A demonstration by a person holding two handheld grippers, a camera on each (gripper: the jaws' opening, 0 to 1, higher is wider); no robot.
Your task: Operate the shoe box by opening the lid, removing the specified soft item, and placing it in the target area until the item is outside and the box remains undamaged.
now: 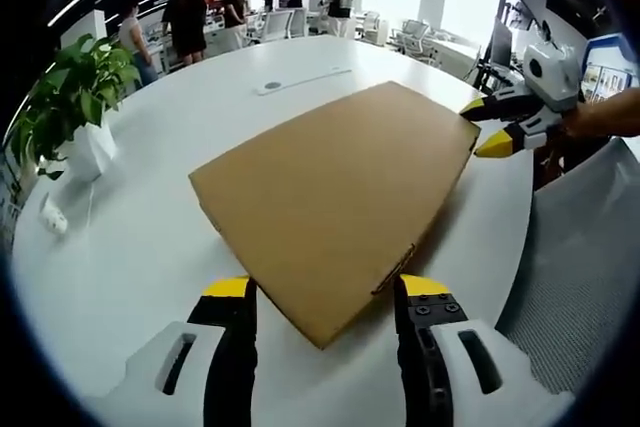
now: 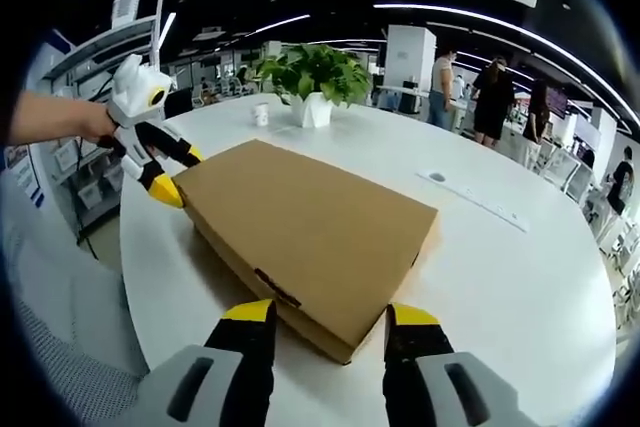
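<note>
- Your left gripper (image 1: 325, 287) has its yellow-tipped fingers (image 1: 228, 289) spread wide, pinching nothing; one near corner of the box (image 1: 335, 197) sits between them, just ahead of the tips.
- Your right gripper (image 2: 328, 313) is spread the same way, fingers (image 2: 411, 316) apart and empty, straddling the opposite corner of the box (image 2: 305, 232).
- In the left gripper view, your right gripper (image 1: 487, 125) comes in at the far right corner of the box, its two yellow tips apart, one above and one below the box edge.
- In the right gripper view, your left gripper (image 2: 178, 174) shows at the far left corner, tips apart at the box edge; whether they touch the cardboard you cannot tell.
- The box is brown cardboard, lid shut and flat, lying on the white table (image 1: 150, 247); a small tab (image 2: 277, 288) shows on the side facing your right fingers.
- Beyond the box from your right fingers stands a potted plant (image 2: 315, 82), with a small cup (image 2: 261, 114) beside it; from your left fingers the plant (image 1: 75, 97) is far to the left.
- A long flat strip (image 2: 475, 197) lies on the table past the box.
- People (image 1: 190, 17) stand in the office well behind the table.
</note>
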